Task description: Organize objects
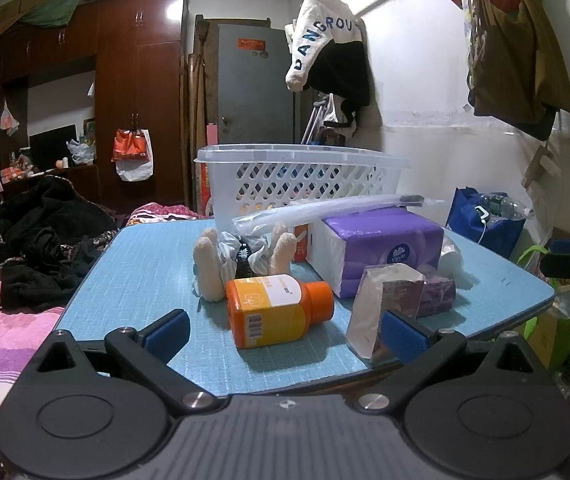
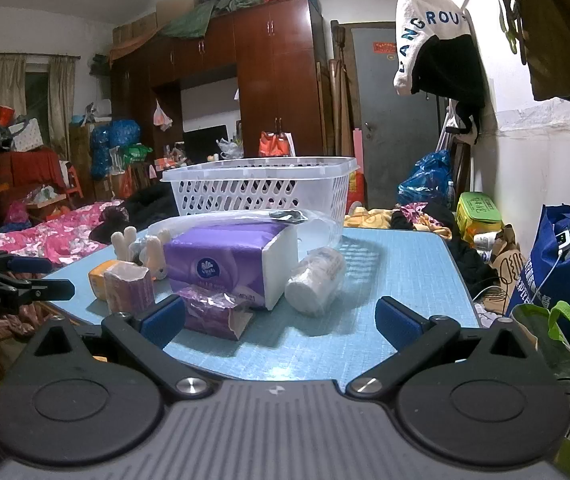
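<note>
The bottle point(image 1: 279, 310) is lying just ahead between my left tool's point(image 1: 285, 330) spread fingers; my right tool point(image 2: 281, 322) is gaping too, both holding nothing.

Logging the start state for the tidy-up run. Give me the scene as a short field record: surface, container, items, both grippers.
surface: blue table
container: white basket, at the table's far edge, contents not visible
items: orange bottle on its side; large purple tissue pack; two small purple tissue packs; white roll in plastic; plush toy; long clear-wrapped item atop the pile
left gripper: open, holding nothing
right gripper: open, holding nothing
</note>
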Demonstrator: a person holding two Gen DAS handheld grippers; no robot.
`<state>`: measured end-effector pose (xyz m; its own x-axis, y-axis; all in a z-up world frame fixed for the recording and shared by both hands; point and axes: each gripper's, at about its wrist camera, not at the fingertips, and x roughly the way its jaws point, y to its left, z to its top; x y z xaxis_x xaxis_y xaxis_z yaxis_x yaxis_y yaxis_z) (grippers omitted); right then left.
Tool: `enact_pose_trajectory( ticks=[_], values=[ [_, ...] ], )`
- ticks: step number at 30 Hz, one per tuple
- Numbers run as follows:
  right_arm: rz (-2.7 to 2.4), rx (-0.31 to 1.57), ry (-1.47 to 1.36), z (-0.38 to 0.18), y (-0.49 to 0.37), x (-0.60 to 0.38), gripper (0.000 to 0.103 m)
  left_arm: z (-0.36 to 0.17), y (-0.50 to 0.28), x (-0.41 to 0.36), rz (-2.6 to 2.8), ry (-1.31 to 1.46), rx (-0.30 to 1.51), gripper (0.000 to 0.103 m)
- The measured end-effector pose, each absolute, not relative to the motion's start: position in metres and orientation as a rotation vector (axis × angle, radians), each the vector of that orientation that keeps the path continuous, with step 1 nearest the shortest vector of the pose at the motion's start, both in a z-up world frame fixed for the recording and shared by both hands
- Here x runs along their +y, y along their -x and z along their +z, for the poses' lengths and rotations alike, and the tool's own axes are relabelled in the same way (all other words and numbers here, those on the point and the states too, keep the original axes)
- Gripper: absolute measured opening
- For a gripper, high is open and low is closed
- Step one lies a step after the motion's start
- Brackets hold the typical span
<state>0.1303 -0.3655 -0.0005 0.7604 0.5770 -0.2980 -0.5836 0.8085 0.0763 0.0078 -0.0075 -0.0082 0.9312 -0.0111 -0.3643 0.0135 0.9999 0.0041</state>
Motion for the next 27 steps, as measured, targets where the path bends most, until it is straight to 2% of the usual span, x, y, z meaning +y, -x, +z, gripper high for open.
enact_pose_trajectory(
  ticks=[27],
  values=[
    [0.634, 0.317, 0.021, -0.0014, -0.1294, -0.3649, 0.103, -0.0073, -0.0099, -0.0047, 0.0, -0.006, 0.368, 0.102]
  ],
)
